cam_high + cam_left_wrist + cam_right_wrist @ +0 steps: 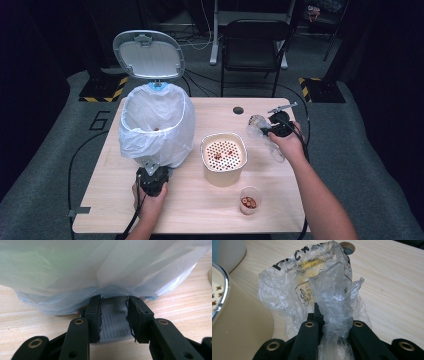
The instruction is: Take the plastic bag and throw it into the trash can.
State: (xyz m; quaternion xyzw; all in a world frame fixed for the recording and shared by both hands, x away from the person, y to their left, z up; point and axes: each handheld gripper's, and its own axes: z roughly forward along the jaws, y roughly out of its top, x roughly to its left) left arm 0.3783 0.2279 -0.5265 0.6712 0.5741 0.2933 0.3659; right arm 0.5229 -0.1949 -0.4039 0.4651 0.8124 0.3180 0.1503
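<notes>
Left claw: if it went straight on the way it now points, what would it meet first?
The left claw straddles the grey pedal at the foot of the bin. Straight ahead it would most likely meet the bin's base, under the hanging white bag; depth behind the bag is unclear.

Pale wooden tabletop (200, 210) on grey carpet (45, 165). Just right of the tabletop's centre, a cream tub (223, 175) topped with a perforated insert (223, 151), a few reddish bits lying on the holes. Toward the near edge, right of centre, a small clear cup (249, 201) holding red-brown pieces, apart from the tub. Close to the far edge, a round dark hole (238, 110). Beyond the far edge, a black chair (255, 40). Past each far corner, a yellow-and-black striped plate (102, 90) on the floor, and a painted "6" (99, 120) beside the left edge.
</notes>
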